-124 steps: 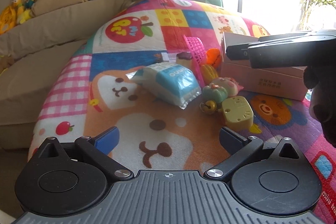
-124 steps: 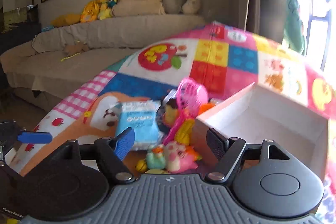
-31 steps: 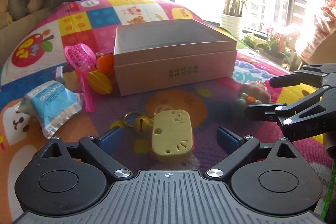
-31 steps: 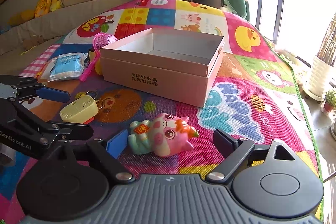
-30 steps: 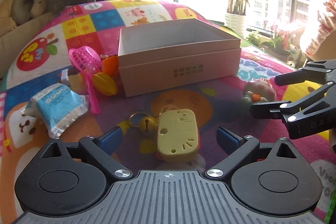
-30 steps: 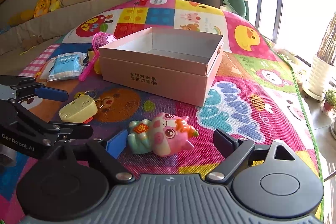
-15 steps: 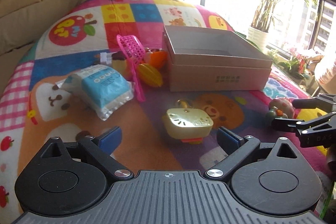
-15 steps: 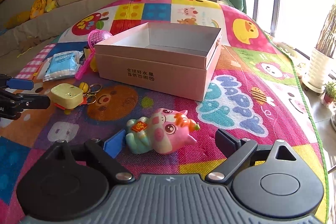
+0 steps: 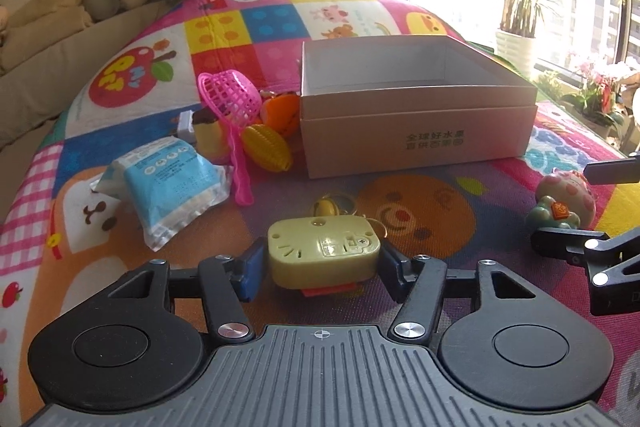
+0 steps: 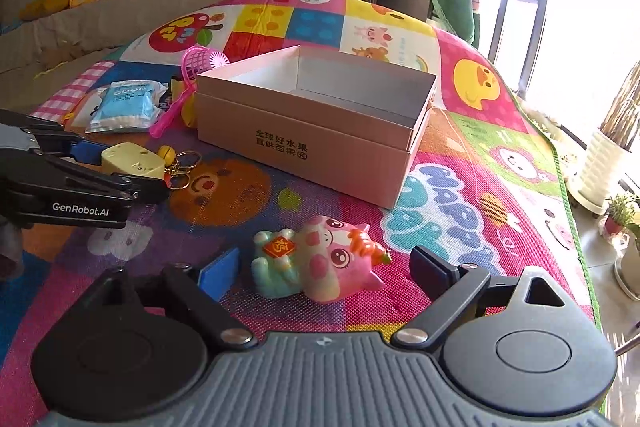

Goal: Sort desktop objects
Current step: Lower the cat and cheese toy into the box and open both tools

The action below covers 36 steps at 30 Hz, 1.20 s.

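Observation:
A yellow cat-face key fob [image 9: 322, 251] with a bell and rings lies on the colourful play mat [image 9: 420, 211]. My left gripper [image 9: 320, 267] is open with its fingers on either side of the fob, close to it; I cannot tell if the pads touch. It also shows in the right wrist view [image 10: 120, 167]. A pink pig toy [image 10: 320, 263] lies between the open fingers of my right gripper [image 10: 324, 271], not touching them. The empty pink cardboard box [image 9: 416, 131] stands behind both.
Left of the box lie a blue tissue pack [image 9: 168, 183], a pink toy net [image 9: 232, 107], a yellow corn toy [image 9: 267, 147], an orange toy [image 9: 282, 113] and a pudding toy [image 9: 212, 135]. A sofa [image 10: 120, 7] with plush toys is behind.
My left gripper has moved forward and its fingers have narrowed around the yellow key fob. My right gripper has moved slightly closer to the pig toy.

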Motion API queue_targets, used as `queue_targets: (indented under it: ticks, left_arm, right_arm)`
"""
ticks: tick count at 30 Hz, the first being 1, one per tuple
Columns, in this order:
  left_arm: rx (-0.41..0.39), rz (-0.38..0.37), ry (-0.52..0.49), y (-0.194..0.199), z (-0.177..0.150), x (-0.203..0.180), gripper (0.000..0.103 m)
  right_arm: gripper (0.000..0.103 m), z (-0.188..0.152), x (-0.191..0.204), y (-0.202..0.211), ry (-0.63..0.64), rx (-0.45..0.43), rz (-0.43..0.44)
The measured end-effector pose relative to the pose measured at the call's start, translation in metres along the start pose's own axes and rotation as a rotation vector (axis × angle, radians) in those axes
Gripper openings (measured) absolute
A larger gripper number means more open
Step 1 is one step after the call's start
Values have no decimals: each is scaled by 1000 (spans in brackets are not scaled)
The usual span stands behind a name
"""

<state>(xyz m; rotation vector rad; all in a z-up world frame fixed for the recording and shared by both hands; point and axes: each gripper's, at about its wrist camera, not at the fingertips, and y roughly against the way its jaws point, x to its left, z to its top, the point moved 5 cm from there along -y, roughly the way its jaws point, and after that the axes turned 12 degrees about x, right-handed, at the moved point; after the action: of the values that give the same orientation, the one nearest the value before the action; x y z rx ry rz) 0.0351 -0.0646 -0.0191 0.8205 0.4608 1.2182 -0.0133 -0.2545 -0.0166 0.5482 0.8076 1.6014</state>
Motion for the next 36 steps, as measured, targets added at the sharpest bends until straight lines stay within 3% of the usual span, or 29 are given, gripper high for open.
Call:
queue_targets:
  ticks: [3,7,11,14,16,19,23,26,27,30,33,36]
  left_arm:
    - [-26,-2,-20,14,-2,-1,63]
    - [-133,-3,-75,56,13,-3,62]
    - [-327,23,-109,105,57,-4,62]
    - [-399,43,-114,112,92,-8,62]
    - [-397,1,-89,100,112,-9,62]
    - [-382,-77,-56,64,135,-13,62]
    - [-334,-55,-5,18,154,0,72]
    - [-308,-46,54,15,134,30,92]
    - [-307,-15,60,18,122,40,94]
    - [-282,61,71,25,84,70,96]
    - [-175,90,121,17,52,91,97]
    - [-104,97,148,8,31,103,97]
  right_arm:
    - [73,3,-1,-3,6,41,10]
    - [71,10,2,16,39,39,79]
    - [71,48,-9,75,62,-126,116]
    - [71,95,-30,113,16,-267,123]
    - [72,123,-42,117,-14,-305,120]
    - [72,156,-56,89,-68,-259,146]
    - [72,183,-69,33,-136,-198,165]
    - [79,190,-76,-3,-200,-154,171]
    - [79,189,-75,-10,-209,-144,182]
    - [79,182,-62,-19,-172,-145,182]
    - [79,181,-29,-23,-80,-142,166]
    - [79,192,20,-27,46,-107,205]
